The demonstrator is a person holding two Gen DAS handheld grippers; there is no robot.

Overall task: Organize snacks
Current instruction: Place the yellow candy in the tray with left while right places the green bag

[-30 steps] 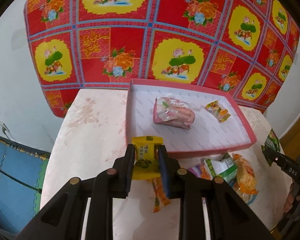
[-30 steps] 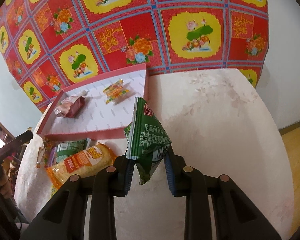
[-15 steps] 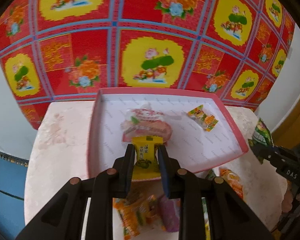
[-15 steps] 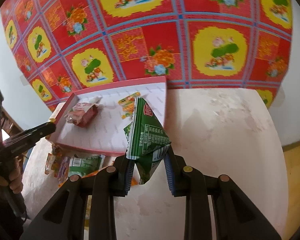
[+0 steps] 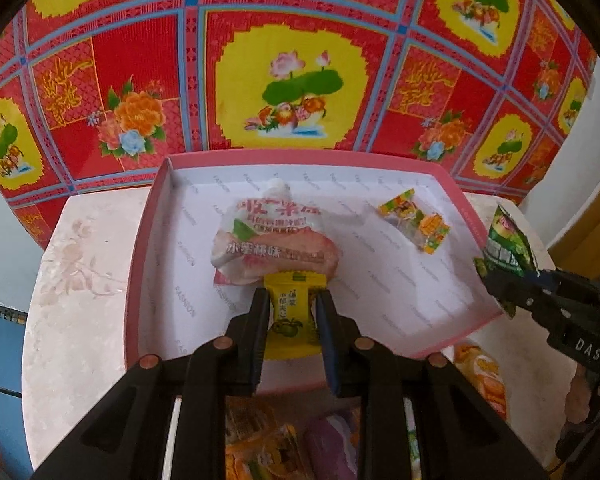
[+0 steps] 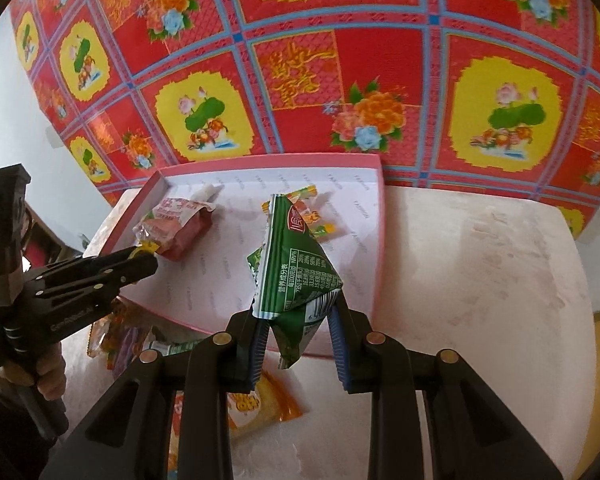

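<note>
A pink-rimmed tray (image 5: pixel 140 264) with a white floor stands on the pale table. In it lie a pink snack pouch (image 5: pixel 272 240) and a small green-orange candy packet (image 5: pixel 416 220). My left gripper (image 5: pixel 293 300) is shut on a yellow snack packet (image 5: pixel 290 316) and holds it over the tray, just in front of the pink pouch. My right gripper (image 6: pixel 296 316) is shut on a green triangular snack bag (image 6: pixel 296 268) above the tray's near right part (image 6: pixel 376 280). The left gripper also shows in the right wrist view (image 6: pixel 140 262), and the green bag in the left wrist view (image 5: pixel 508 244).
Several loose snacks lie on the table in front of the tray: an orange bag (image 6: pixel 256 404), a green packet (image 6: pixel 176 346), and orange and purple packets (image 5: pixel 328 444). A red and yellow flowered cloth (image 5: pixel 300 60) hangs behind. Bare table lies to the right (image 6: pixel 480 280).
Both grippers have moved forward over the tray with their snacks held. The left one has gone from the tray's near rim to just before the pink pouch.
</note>
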